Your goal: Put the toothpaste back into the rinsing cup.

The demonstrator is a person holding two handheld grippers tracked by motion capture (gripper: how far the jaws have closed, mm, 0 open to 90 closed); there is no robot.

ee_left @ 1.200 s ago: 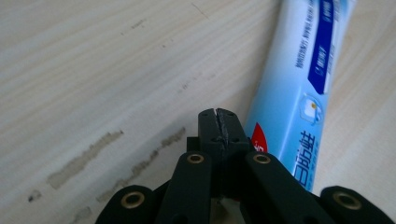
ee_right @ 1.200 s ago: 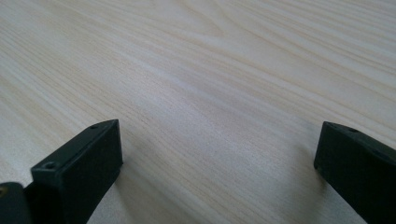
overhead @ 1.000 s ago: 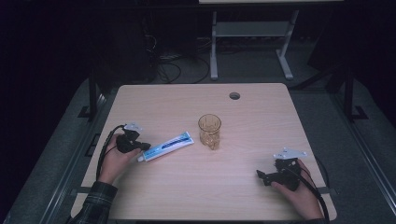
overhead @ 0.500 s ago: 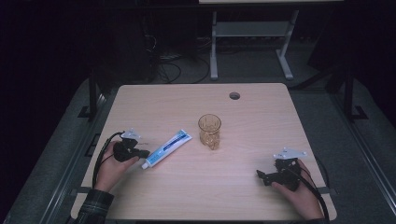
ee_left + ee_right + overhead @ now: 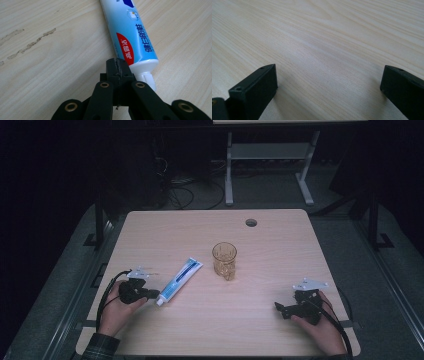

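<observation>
A blue and white toothpaste tube (image 5: 180, 276) lies slantwise on the wooden table (image 5: 280, 245), left of centre, with its white cap toward the near left. My left gripper (image 5: 152, 294) is shut with nothing between its jaws. Seen along the jaws, the left gripper (image 5: 117, 67) tip rests on the table just left of the tube (image 5: 130, 32) and its cap (image 5: 147, 78). An amber patterned glass (image 5: 224, 260) stands upright at the table's middle. My right gripper (image 5: 279, 309) lies at the near right; its jaws (image 5: 329, 82) stand wide open over bare wood.
A round cable hole (image 5: 251, 222) sits near the table's far edge. Beyond the table stand a white desk frame (image 5: 270, 165) and loose cables on a dark floor. A hand holds each gripper close to the near edge.
My left gripper has drawn back toward the near edge, and the tube's cap end has swung nearer with it. The right gripper and the glass have stayed put.
</observation>
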